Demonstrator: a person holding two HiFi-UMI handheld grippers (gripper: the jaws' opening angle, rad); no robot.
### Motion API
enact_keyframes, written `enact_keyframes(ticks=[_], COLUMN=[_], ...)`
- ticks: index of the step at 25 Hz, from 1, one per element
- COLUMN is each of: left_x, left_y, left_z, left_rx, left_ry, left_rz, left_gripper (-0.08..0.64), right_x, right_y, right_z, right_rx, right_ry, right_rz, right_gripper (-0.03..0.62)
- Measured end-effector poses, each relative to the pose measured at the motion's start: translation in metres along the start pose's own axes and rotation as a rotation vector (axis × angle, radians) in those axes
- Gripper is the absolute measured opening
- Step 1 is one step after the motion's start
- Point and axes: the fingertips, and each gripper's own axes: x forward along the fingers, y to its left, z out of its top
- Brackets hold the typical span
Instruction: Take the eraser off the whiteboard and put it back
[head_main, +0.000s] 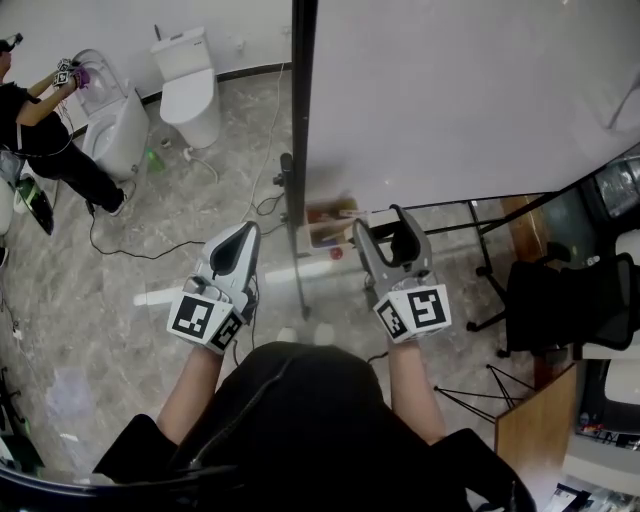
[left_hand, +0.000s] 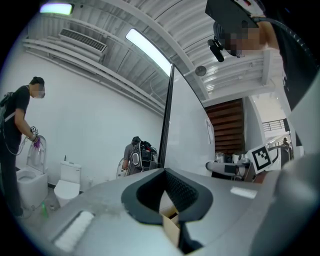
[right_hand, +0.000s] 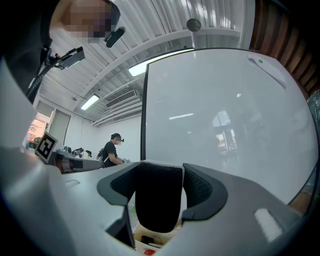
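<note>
Grey marbled floor lies under a whiteboard. Close before the board, the right gripper is clamped on the black eraser (white-edged). The left gripper has its jaws together on nothing, and both carry square markers.

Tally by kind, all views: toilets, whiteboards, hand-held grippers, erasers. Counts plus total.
toilets: 2
whiteboard: 1
hand-held grippers, left and right: 2
eraser, between the right one's jaws: 1
Total: 6
</note>
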Motion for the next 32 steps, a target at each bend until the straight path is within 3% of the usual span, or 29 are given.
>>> enact_keyframes(ticks=[7,32], left_x=[-0.003,-0.023], left_y=[0.005,0.03], left_z=[0.006,-0.004], left_rx=[-0.032,-0.015], left_ry=[-0.022,0.009], left_rz=[0.018,0.076], left_gripper=[0.003,0.003], right_x=[0.016,0.05], right_y=[0.005,0.019], right_z=[-0.023,-0.106], right_rx=[0.002,0.016], right_ry=[0.034,0.174], right_rz=[0.007,0.012], right_gripper=[0.275,0.275])
